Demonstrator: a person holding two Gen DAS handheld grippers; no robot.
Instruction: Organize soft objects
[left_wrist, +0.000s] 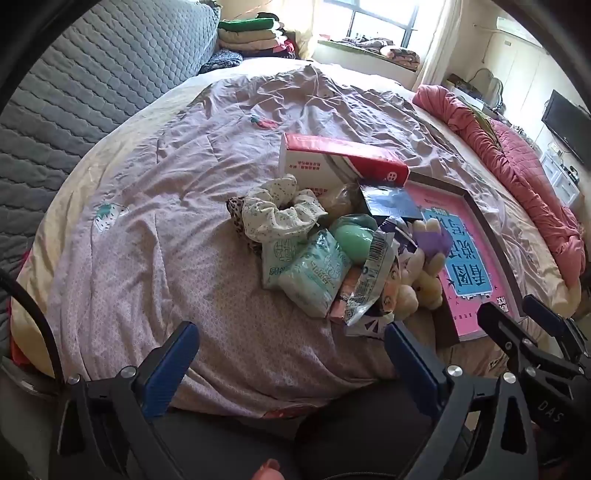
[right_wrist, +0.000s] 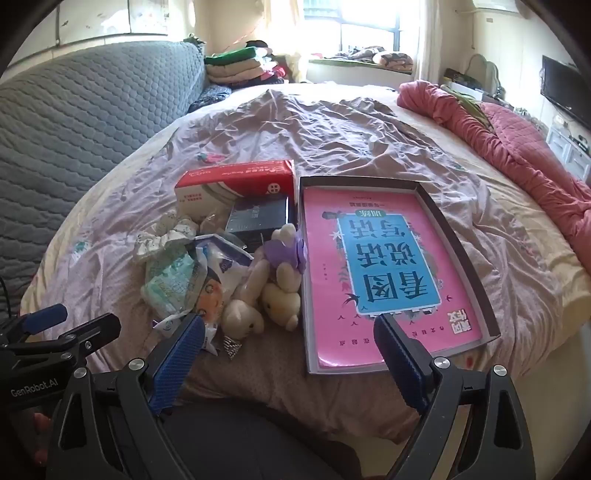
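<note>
— Where are the soft things?
— In a pile (right_wrist: 207, 266) on the bed (left_wrist: 147, 258), beside the box (right_wrist: 458, 236). The lower ones are hidden.
— And the grippers?
— Left gripper (left_wrist: 291, 343) and right gripper (right_wrist: 290, 338) both have fingers spread wide, holding nothing.

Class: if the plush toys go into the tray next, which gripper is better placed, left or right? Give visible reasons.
Right, probably. The right gripper is open, with the plush toys and tray straight ahead. The left gripper, also open, faces bare bedding, with the pile off to its right.
</note>
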